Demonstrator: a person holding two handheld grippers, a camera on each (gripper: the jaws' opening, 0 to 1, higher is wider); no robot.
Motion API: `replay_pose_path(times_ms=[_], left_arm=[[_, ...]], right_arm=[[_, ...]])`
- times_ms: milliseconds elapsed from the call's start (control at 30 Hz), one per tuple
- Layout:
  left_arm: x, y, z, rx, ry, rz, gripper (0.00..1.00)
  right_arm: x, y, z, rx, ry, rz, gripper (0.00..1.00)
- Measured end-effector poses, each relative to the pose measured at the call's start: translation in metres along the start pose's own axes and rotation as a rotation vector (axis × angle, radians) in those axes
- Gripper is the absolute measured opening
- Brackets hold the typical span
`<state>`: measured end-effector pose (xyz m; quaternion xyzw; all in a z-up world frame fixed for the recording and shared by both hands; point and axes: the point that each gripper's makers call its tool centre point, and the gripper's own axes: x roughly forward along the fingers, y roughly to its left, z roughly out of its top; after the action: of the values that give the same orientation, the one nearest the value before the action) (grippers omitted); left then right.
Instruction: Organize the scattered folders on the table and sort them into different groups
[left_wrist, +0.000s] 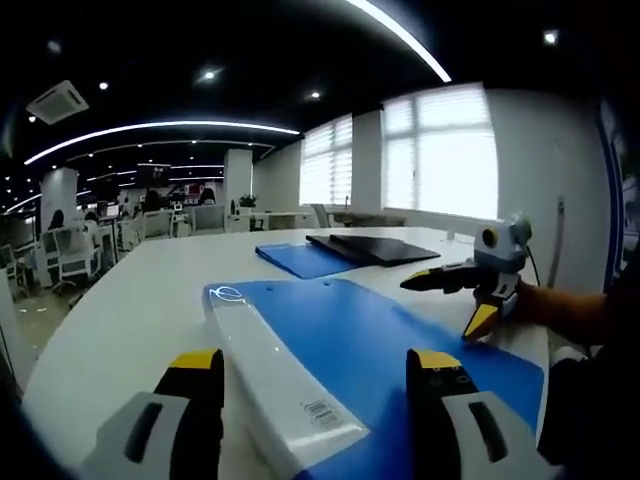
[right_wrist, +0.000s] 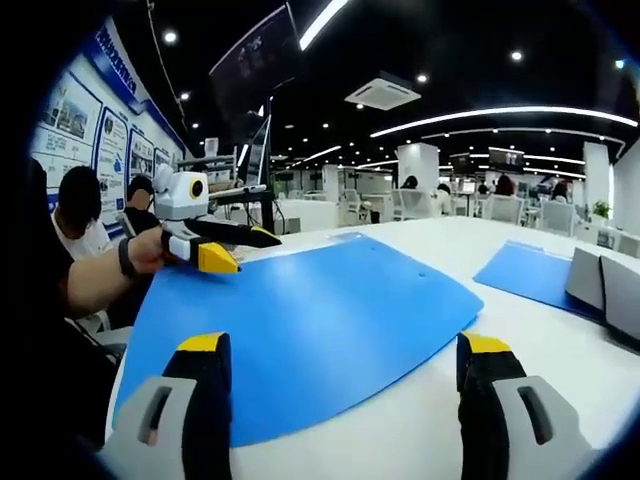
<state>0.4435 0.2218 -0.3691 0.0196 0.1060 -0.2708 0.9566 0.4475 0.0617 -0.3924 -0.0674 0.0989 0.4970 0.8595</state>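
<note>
Folders: the big blue folder (right_wrist: 300, 330) lies flat, edges free, before both wide-spread grippers, left gripper (left_wrist: 312, 362), right gripper (right_wrist: 343, 345).

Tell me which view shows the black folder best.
The left gripper view: the black folder lies flat at the far end of the white table, its top and edges plain, beyond a blue folder. In the right gripper view I cannot pick it out with certainty.
</note>
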Motion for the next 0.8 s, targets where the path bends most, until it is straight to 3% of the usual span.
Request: replay_pose_path(times_ms=[300,800], left_arm=[[-0.001,0.002,0.003,0.014,-0.02,0.013,0.98],[-0.007,-0.001,0.019,0.038,-0.058,0.011,0.99]], right_arm=[[-0.001,-0.005,0.003,-0.014,-0.021,-0.031,0.98],[-0.006,-0.007,0.009,-0.035,-0.044,-0.038,0.98]])
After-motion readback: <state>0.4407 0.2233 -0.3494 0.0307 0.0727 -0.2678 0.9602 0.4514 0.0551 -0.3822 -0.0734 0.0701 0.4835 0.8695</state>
